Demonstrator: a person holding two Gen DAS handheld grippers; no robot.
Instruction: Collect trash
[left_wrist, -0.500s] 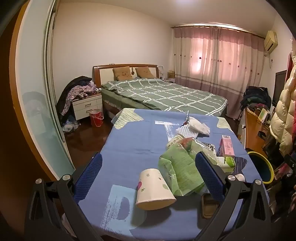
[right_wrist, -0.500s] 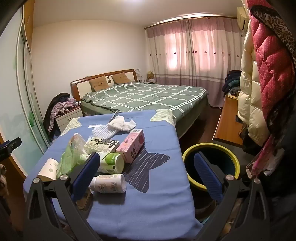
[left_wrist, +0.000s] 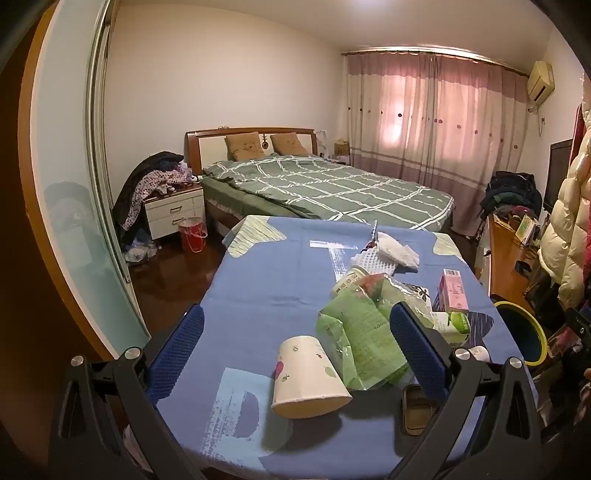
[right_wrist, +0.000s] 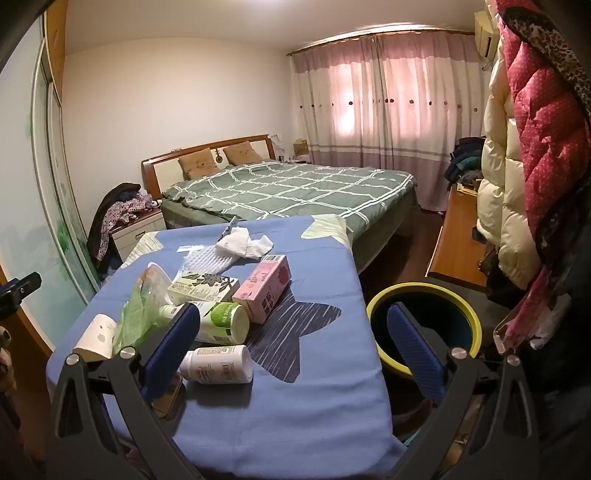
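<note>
Lying on its side on the blue-covered table (left_wrist: 266, 288), the paper cup (left_wrist: 308, 373) sat between the left gripper's (left_wrist: 295, 350) two fingers, nearer the right-hand one, touching neither. Green plastic wrapper (left_wrist: 364, 332) was bunched just beside the cup, its edge running behind that finger's blue pad (left_wrist: 417, 347). Further back: a white tissue wad (left_wrist: 397, 251) on a white foam mesh (left_wrist: 369, 260), and a pink carton (left_wrist: 454, 290) near the table's right edge. From the right wrist view, a white pill bottle (right_wrist: 218, 363) lay on its side just beside the right gripper's (right_wrist: 295, 350) left-hand finger, a green-and-white bottle (right_wrist: 221, 321) partly behind that finger, and a printed box (right_wrist: 205, 286) and the pink carton beyond. Yellow-rimmed bin (right_wrist: 424, 291) stood on the floor off the table's right edge, partly hidden behind the right-hand finger. A small flat dark item lay under the left-hand finger; couldn't identify it. Both grippers were spread fully wide, holding nothing, touching nothing visible.
</note>
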